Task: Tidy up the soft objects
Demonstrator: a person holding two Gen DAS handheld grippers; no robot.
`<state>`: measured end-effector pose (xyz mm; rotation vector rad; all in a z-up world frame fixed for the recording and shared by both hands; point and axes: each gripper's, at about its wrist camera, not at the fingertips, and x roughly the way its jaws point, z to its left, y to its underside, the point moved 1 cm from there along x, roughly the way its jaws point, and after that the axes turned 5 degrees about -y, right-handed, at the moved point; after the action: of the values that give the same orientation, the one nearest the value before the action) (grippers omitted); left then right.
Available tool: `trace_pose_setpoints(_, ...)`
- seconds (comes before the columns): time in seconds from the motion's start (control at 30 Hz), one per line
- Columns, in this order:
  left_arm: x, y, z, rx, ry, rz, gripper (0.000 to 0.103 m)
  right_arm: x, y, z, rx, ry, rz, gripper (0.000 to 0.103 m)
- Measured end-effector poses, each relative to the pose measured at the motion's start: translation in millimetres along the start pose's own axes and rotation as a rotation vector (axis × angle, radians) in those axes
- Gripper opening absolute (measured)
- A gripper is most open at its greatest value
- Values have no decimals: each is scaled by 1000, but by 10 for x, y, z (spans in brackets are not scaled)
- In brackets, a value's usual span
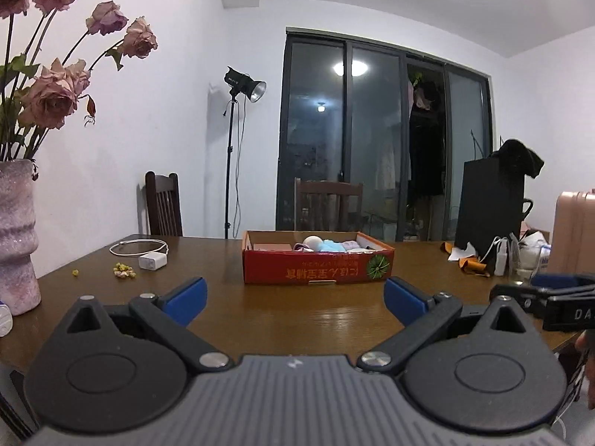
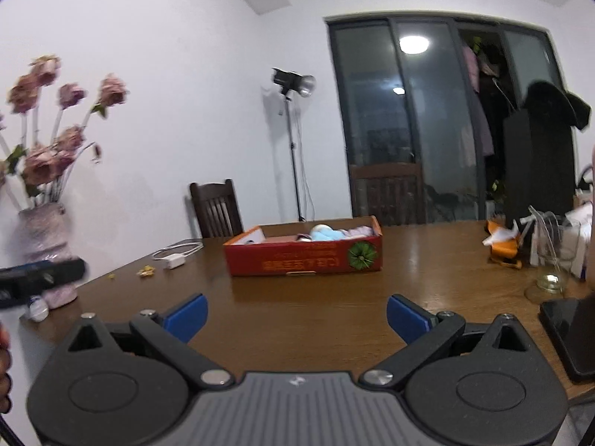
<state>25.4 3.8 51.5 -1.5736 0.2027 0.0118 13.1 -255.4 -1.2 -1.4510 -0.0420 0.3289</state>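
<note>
Well apart, both tools (image 1: 295, 299) (image 2: 296, 317) gape empty; red box (image 1: 316, 265) holds seemingly soft toys (image 1: 327, 245).

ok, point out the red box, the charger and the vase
red box (image 1: 316, 269): left wrist view, front wall.
charger (image 1: 151, 261): left wrist view, white plug body.
vase (image 2: 46, 245): right wrist view, upper body.

A glossy, smooth wooden table (image 1: 297, 308) is seen beneath the left gripper (image 1: 295, 299), whose matt black plastic arms are tipped with smooth blue pads (image 1: 187, 295) and joined by shiny metal pins. Ahead of it, a red printed cardboard box (image 1: 316, 267) is filled with soft cloth items (image 1: 327, 246). A rough, speckled pink vase (image 1: 16, 238) is seen at far left. To the right gripper's (image 2: 296, 319) right, clear glass (image 2: 552, 260) is seen.
</note>
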Motion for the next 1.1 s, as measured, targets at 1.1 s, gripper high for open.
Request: trace_pose_setpoints(1.1,-24,-9,2,-20,-27,-24,103,51,-69,79,-34,4,0,103)
